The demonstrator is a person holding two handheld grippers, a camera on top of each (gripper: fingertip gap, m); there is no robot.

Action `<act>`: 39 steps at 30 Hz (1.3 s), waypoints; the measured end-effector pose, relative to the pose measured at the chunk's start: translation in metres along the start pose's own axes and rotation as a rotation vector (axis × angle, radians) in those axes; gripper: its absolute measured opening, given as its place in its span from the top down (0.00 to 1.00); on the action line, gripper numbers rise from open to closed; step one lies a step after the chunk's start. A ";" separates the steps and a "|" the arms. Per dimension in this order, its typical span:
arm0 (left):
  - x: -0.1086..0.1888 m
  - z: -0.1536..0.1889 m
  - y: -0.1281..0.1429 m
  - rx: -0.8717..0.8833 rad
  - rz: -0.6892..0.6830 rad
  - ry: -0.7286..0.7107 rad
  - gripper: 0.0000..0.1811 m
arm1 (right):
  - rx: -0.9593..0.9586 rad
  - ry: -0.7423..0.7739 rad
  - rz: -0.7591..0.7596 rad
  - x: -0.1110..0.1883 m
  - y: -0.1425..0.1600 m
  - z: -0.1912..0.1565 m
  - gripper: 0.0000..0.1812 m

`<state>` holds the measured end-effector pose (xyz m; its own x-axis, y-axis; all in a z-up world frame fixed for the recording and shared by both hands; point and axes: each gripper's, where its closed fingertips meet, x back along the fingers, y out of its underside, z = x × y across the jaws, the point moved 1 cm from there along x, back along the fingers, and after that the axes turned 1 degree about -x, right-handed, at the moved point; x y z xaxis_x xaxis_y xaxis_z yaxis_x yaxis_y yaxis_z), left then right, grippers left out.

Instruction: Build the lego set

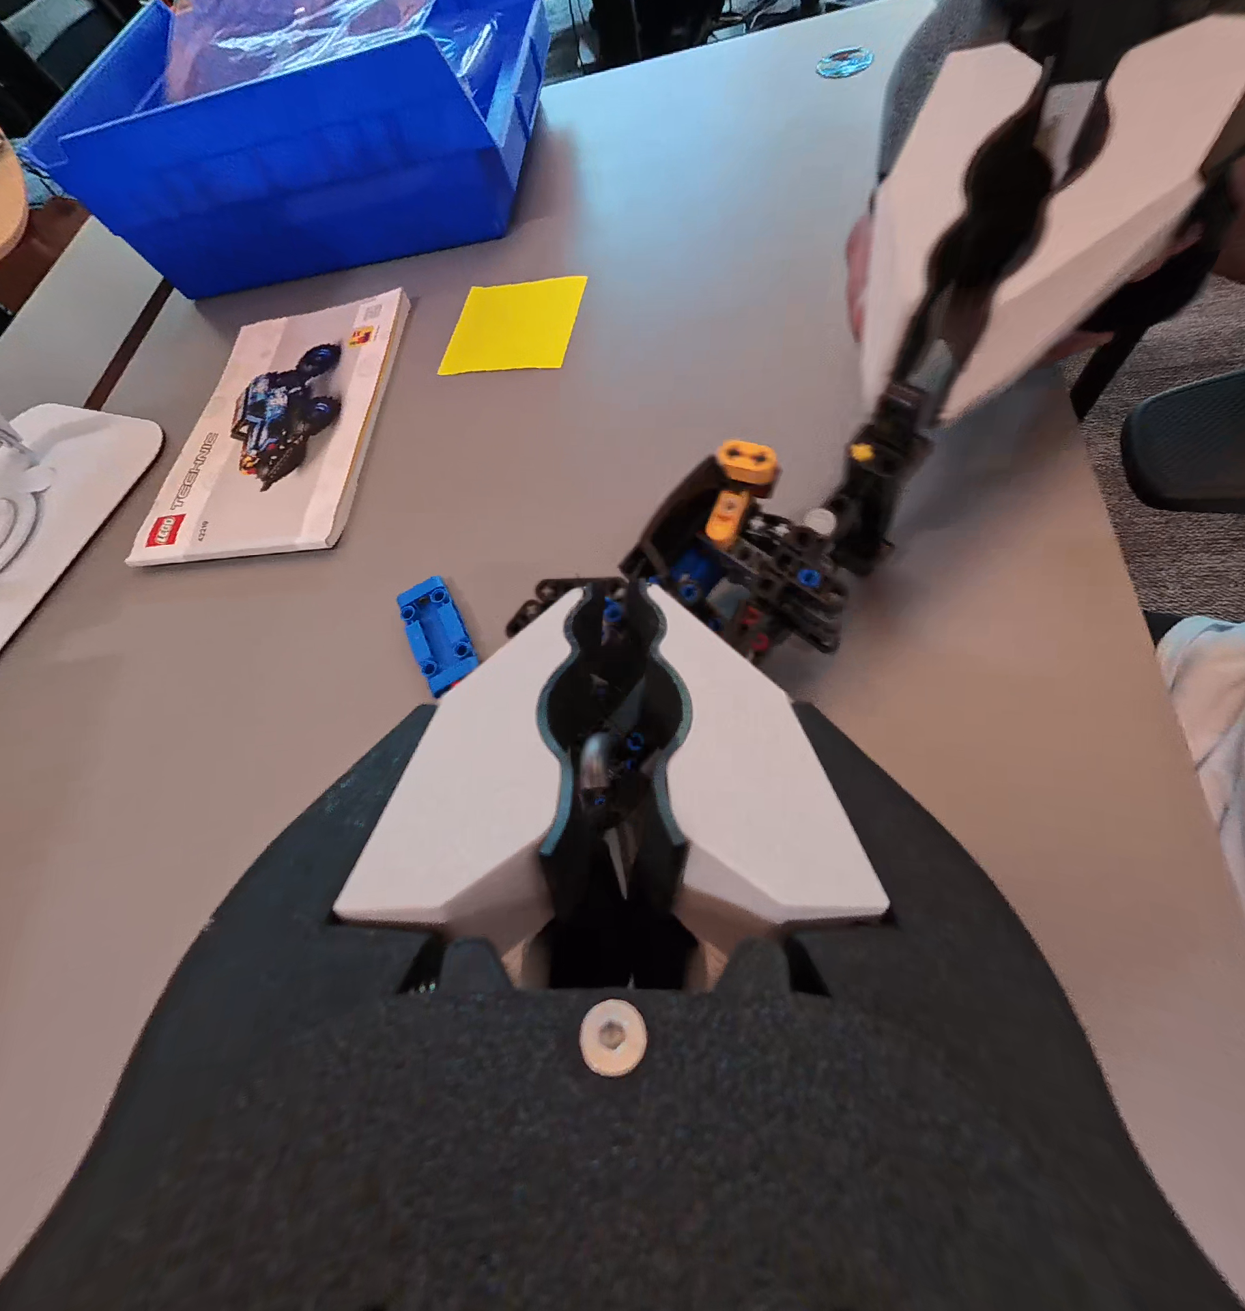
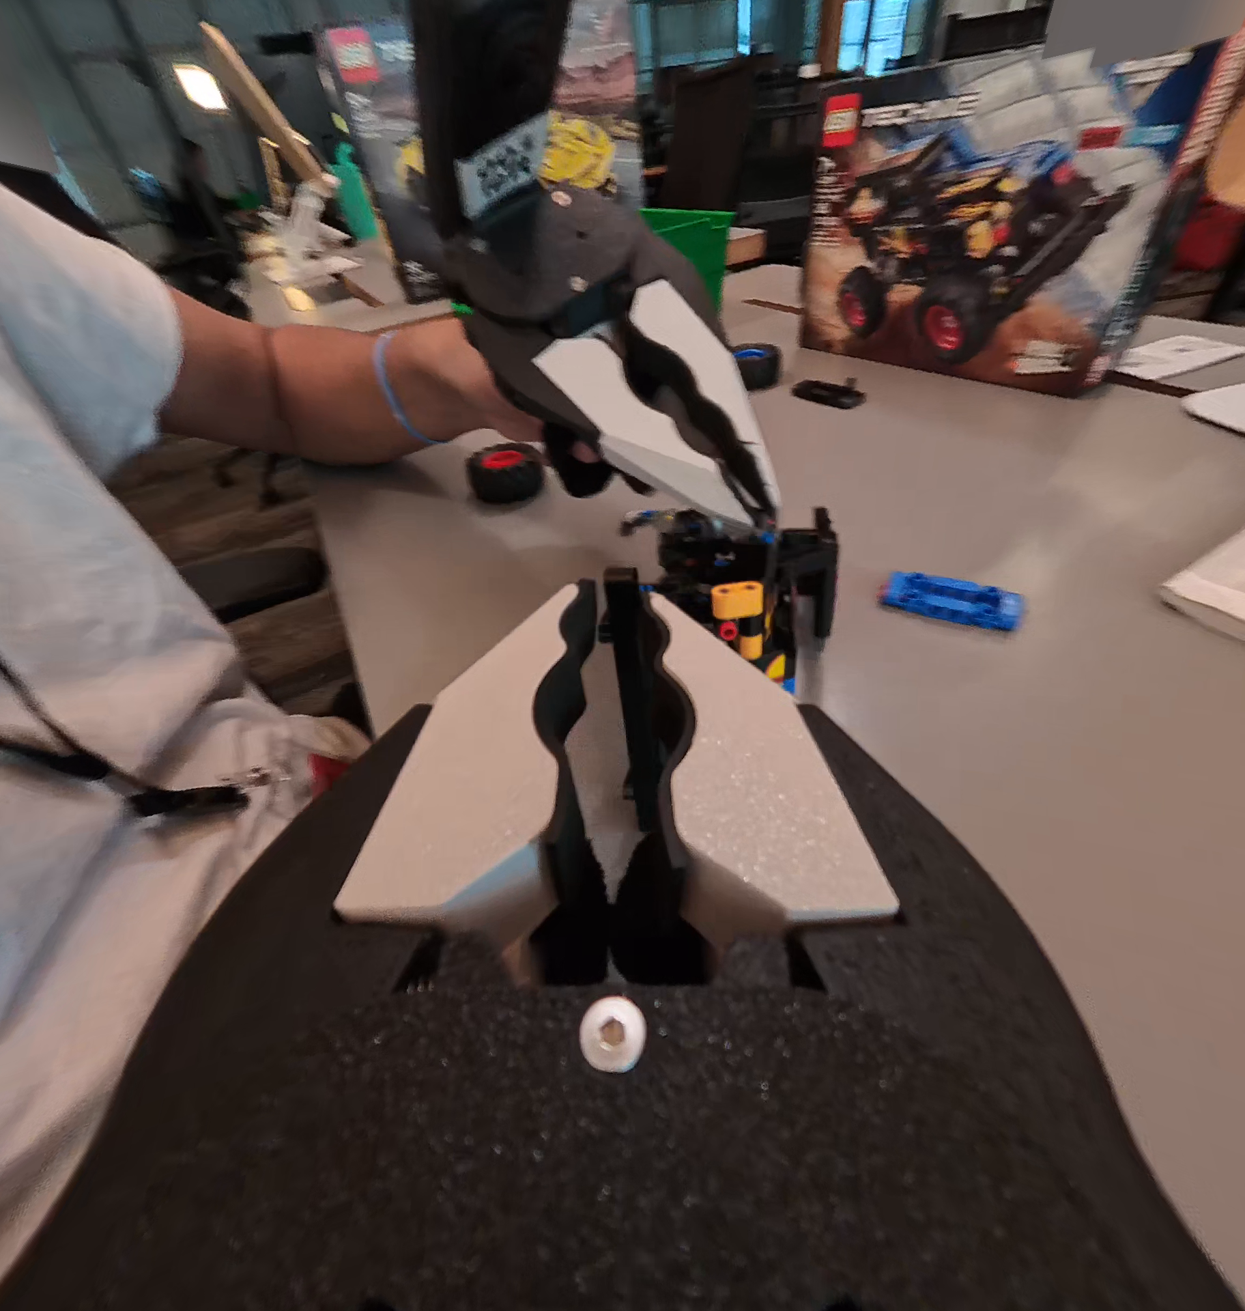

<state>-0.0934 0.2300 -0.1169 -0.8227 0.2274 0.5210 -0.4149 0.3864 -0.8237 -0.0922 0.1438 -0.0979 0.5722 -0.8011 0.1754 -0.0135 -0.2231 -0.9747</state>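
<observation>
A partly built toy brick model, black with yellow and blue parts, stands on the grey table. My left gripper is shut on the model's near black frame; black parts with blue pins show between its fingers. My right gripper is shut on a long black beam at the model's side. In the left wrist view the right gripper comes in from the upper right. In the right wrist view the left gripper pinches the model's top.
A blue brick piece lies left of the model. Beyond it are an instruction booklet, a yellow paper square and a blue bin. Loose wheels, a small black part and a toy box are on the table's far side. The left gripper's tips are roughly 8 cm from the right gripper's. My right tips are about 20 cm from the blue brick piece, my left tips only 12 cm. My right wrist view looks at it from another angle.
</observation>
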 end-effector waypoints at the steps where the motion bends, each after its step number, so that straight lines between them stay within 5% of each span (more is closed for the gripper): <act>1: 0.000 -0.001 0.000 -0.001 0.002 -0.003 0.96 | -0.022 -0.043 0.031 0.002 -0.005 -0.005 0.91; 6: -0.002 -0.005 0.004 0.031 -0.002 0.036 0.88 | -0.229 -0.011 0.221 0.031 -0.031 0.027 0.86; 10: -0.001 -0.001 0.001 0.147 0.048 0.140 0.82 | -0.183 0.189 0.057 0.028 0.000 0.060 0.78; 13: 0.000 0.008 -0.003 0.135 0.075 0.202 0.81 | -0.016 0.151 -0.067 0.006 0.014 0.043 0.75; 22: -0.010 0.011 -0.001 0.097 0.052 0.171 0.87 | 0.112 0.157 -0.057 -0.022 0.010 0.037 0.90; 31: -0.016 0.014 -0.001 0.074 0.101 0.143 0.92 | 0.147 0.202 -0.053 -0.021 0.009 0.039 0.91; 39: -0.017 0.012 -0.002 0.081 0.105 0.125 0.93 | -0.015 0.178 -0.027 -0.020 0.007 0.042 0.92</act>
<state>-0.0834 0.2147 -0.1273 -0.8104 0.3741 0.4508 -0.3636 0.2822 -0.8878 -0.0692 0.1820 -0.1145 0.4180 -0.8801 0.2250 -0.0126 -0.2532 -0.9673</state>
